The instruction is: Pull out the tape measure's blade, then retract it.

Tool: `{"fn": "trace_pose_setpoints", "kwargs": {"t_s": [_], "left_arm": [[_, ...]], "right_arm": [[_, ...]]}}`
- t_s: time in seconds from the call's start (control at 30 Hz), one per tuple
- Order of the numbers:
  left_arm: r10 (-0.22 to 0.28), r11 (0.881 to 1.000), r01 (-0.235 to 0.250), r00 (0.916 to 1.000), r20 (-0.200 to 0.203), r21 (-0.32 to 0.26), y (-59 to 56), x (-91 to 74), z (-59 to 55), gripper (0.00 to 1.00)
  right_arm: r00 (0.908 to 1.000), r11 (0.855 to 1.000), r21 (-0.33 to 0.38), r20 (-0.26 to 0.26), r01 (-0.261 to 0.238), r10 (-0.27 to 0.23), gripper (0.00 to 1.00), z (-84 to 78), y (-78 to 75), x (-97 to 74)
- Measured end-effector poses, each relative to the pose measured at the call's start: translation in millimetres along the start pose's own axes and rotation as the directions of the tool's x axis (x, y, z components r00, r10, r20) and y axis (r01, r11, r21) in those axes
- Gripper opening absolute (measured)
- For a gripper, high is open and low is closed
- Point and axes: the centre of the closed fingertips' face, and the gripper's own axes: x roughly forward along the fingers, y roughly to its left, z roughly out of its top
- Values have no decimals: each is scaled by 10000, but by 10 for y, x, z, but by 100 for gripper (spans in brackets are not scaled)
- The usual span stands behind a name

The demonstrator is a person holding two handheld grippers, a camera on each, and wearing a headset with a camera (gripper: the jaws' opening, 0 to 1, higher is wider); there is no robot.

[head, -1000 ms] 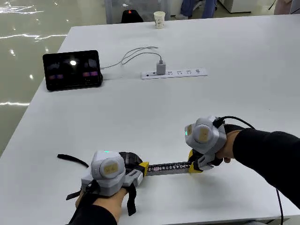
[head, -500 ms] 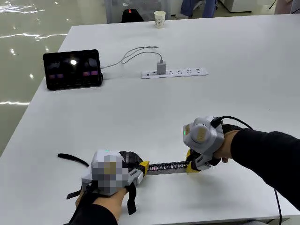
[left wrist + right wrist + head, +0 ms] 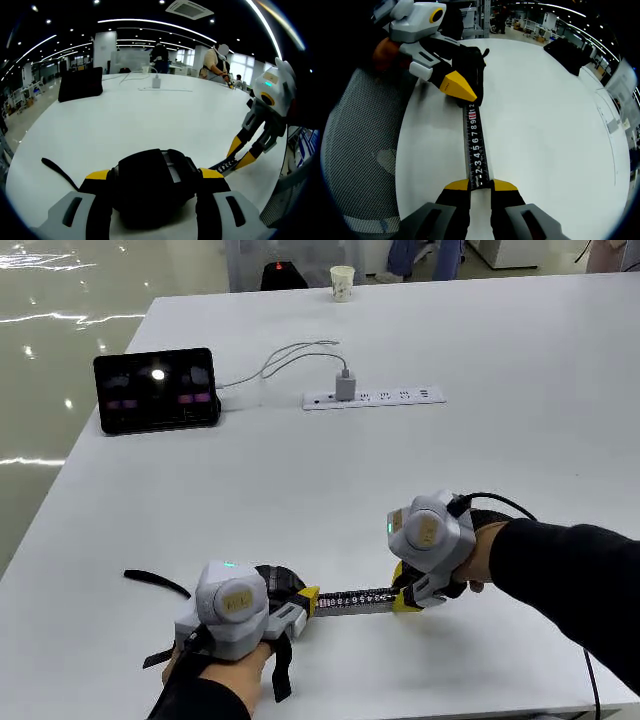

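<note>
The tape measure case (image 3: 152, 197) lay on the white table (image 3: 300, 470), near its front edge, and served as the reference for all positions. The left gripper (image 3: 297, 600) clamped the case from both sides, its jaws spread about as wide as the case body and pressing on it. The right gripper (image 3: 480, 186) stood to the right of the case, its jaws nearly closed and pinching the free end of the blade (image 3: 475, 145). The blade ran flat and straight from the case mouth to that pinch, scale side up, with only a short length exposed. From position alone, whether the stroke was outward or the return could not be read. In either case, the right gripper should have travelled along the line of the blade, directly away from or toward the case mouth, low over the table, so that the blade neither twisted nor buckled. The left gripper should have held the case still and flat, since any yaw of the case would have bent the blade at the mouth. The pinch should have been released only with the end close to the case, as an uncontrolled return was judged likely to whip. The wrist strap (image 3: 155, 580) trailed left of the case; the power strip (image 3: 372, 396) lay well beyond it.
</note>
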Motion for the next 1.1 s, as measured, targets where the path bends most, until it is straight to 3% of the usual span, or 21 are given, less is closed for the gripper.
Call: {"fn": "trace_pose_setpoints", "kwargs": {"t_s": [1.1], "left_arm": [[-94,9999,93,9999,-51,-118,-5,1,-8,63]], "right_arm": [[9998,9999,107,184,-32,30,11,129,15,72]]}}
